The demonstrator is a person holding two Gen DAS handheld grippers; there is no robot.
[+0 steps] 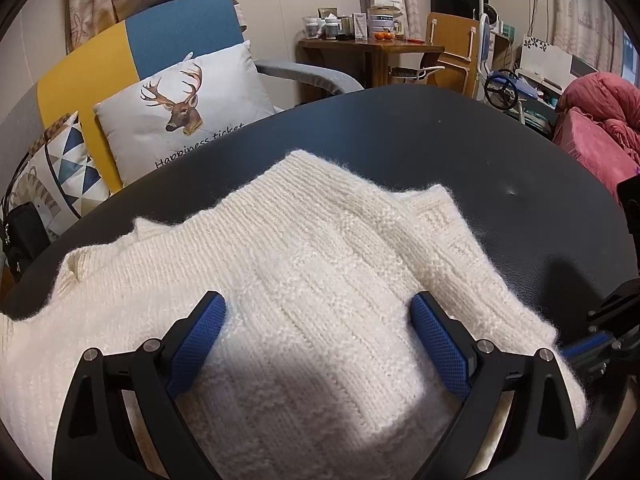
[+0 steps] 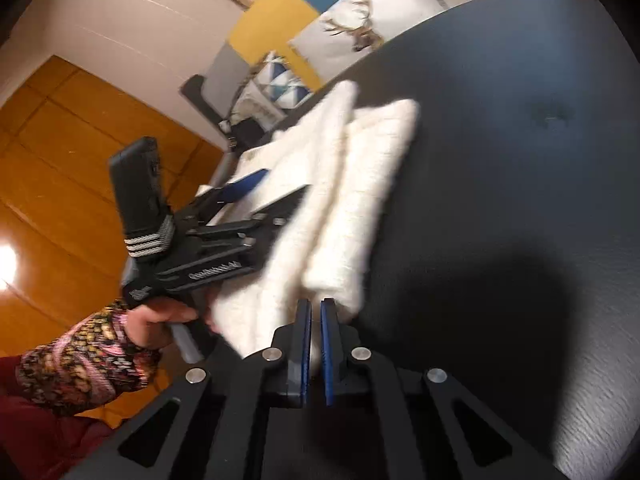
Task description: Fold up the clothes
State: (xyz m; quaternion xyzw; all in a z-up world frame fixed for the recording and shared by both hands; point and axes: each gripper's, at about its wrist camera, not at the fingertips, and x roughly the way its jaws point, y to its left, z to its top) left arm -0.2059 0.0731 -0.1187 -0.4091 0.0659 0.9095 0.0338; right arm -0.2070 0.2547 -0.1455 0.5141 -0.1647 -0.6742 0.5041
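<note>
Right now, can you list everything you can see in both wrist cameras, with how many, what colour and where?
knit sweater: one, cream, partly folded on the table, under both grippers
table: one, dark, round-edged, holding the sweater
deer cushion: one, white with a brown deer, on the sofa behind the table
triangle cushion: one, white with blue triangles, left of the deer cushion
sofa: one, yellow and blue back, grey arm
side table: one, brown wood, far back, with jars and boxes on top
blanket: one, pink, far right
floor: orange wood
left gripper: black, blue pads, open over the sweater
right gripper: black, blue pads, nearly closed at the sweater's edge
hand: one, patterned sleeve, holding the left gripper
</note>
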